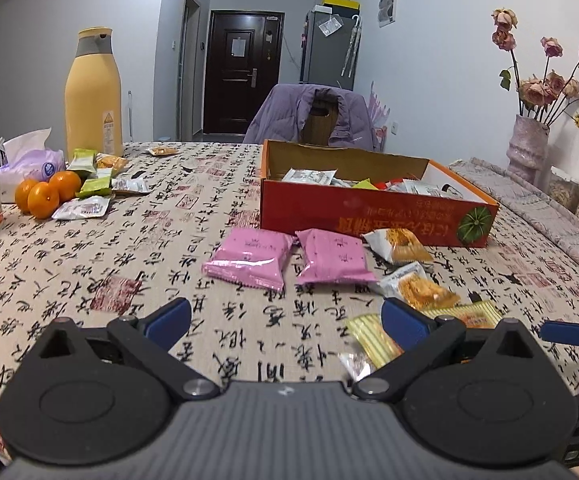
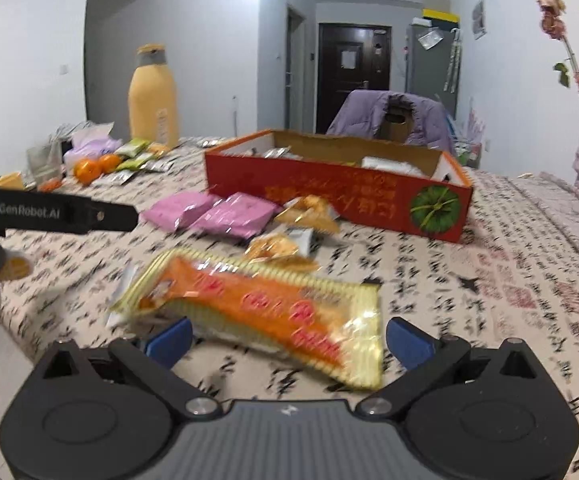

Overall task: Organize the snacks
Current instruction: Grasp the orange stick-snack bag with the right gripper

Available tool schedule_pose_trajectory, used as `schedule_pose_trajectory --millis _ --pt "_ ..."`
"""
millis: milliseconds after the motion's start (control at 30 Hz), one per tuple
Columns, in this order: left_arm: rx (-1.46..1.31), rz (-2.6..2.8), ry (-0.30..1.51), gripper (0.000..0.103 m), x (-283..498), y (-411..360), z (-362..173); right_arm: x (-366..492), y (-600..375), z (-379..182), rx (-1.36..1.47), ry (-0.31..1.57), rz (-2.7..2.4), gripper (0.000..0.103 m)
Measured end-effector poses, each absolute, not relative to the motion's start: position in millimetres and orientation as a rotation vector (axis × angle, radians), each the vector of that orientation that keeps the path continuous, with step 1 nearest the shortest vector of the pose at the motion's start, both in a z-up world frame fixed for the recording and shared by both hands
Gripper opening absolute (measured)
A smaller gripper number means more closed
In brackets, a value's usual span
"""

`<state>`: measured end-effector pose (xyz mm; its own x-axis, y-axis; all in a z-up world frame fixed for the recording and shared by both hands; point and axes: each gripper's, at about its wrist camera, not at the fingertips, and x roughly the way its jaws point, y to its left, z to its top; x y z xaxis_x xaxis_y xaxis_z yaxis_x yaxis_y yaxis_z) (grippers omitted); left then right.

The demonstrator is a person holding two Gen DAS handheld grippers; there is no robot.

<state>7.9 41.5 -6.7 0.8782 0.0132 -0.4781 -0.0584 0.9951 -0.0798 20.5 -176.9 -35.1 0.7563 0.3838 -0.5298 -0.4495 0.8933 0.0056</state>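
We hold our left gripper spread wide above the calligraphy-print tablecloth. Our right gripper is spread too, its jaws either side of a yellow-and-orange foil snack packet lying on the cloth, near 2 pink packets before the red cardboard box.

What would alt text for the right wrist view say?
Open right tongs face a yellow-and-orange snack packet lying on a calligraphy-print tablecloth. Beyond lie two pink packets and an open red box of snacks.

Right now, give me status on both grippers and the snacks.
Left gripper open, empty. Right gripper open around yellow-orange snack packet, not clamped. Red cardboard box ahead; two pink packets lie before it.
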Motion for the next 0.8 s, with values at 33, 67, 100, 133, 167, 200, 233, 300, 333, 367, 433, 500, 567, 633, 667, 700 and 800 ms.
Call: schedule_pose_trajectory --millis 33,67,100,133,167,200,233,300,333,367,433,500,567,633,667,700,800 --pt "-0.094 0.038 0.495 0.103 5.6 42.6 -6.5 21.3 -173.1 -36.4 -0.134 0.541 0.463 0.103" --pt "-0.097 0.04 0.492 0.103 2.9 43.9 -6.4 22.9 -169.0 -37.6 -0.145 0.532 0.469 0.103" --pt "-0.099 0.044 0.49 0.103 0.6 45.7 -6.0 25.1 -165.5 -38.3 -0.155 0.525 0.472 0.103" --pt "-0.102 0.047 0.487 0.103 -1.5 48.0 -5.7 28.0 -162.3 -38.6 -0.165 0.518 0.475 0.103" --pt "-0.106 0.05 0.484 0.103 -3.6 50.5 -5.1 31.6 -159.7 -39.1 -0.172 0.512 0.478 0.103" --pt "-0.109 0.053 0.481 0.103 -5.2 52.6 -4.5 36.9 -157.6 -40.0 -0.172 0.515 0.482 0.103" --pt "-0.113 0.056 0.478 0.103 -6.4 55.0 -4.0 42.6 -157.2 -40.8 -0.161 0.528 0.49 0.102" --pt "-0.121 0.059 0.473 0.103 -8.6 58.7 -2.9 52.7 -159.7 -43.2 -0.12 0.563 0.51 0.094" --pt "-0.124 0.06 0.472 0.103 -9.2 60.2 -2.6 56.8 -162.7 -44.3 -0.094 0.577 0.522 0.087" --pt "-0.127 0.06 0.472 0.103 -9.0 61.8 -2.4 59.1 -165.4 -44.9 -0.078 0.583 0.524 0.084" --pt "-0.133 0.061 0.475 0.103 -7.4 63.6 -2.6 60.0 -169.2 -44.6 -0.085 0.582 0.511 0.067" --pt "-0.137 0.056 0.482 0.103 -4.9 63.1 -3.6 59.9 -174.3 -43.2 -0.088 0.586 0.499 0.056" --pt "-0.137 0.048 0.486 0.103 -3.1 61.1 -5.2 58.7 -180.5 -41.1 -0.087 0.585 0.489 0.048" --pt "-0.133 0.039 0.492 0.103 -1.3 58.1 -6.6 56.6 -185.7 -38.6 -0.085 0.578 0.469 0.036" --pt "-0.131 0.036 0.495 0.103 -0.7 56.4 -7.5 55.0 -189.3 -36.7 -0.076 0.569 0.452 0.033" --pt "-0.129 0.033 0.498 0.103 -0.1 54.8 -8.3 53.6 -193.1 -34.6 -0.064 0.562 0.435 0.028" --pt "-0.125 0.026 0.503 0.103 1.6 51.9 -9.8 49.6 -204.0 -29.1 -0.042 0.553 0.377 0.025"
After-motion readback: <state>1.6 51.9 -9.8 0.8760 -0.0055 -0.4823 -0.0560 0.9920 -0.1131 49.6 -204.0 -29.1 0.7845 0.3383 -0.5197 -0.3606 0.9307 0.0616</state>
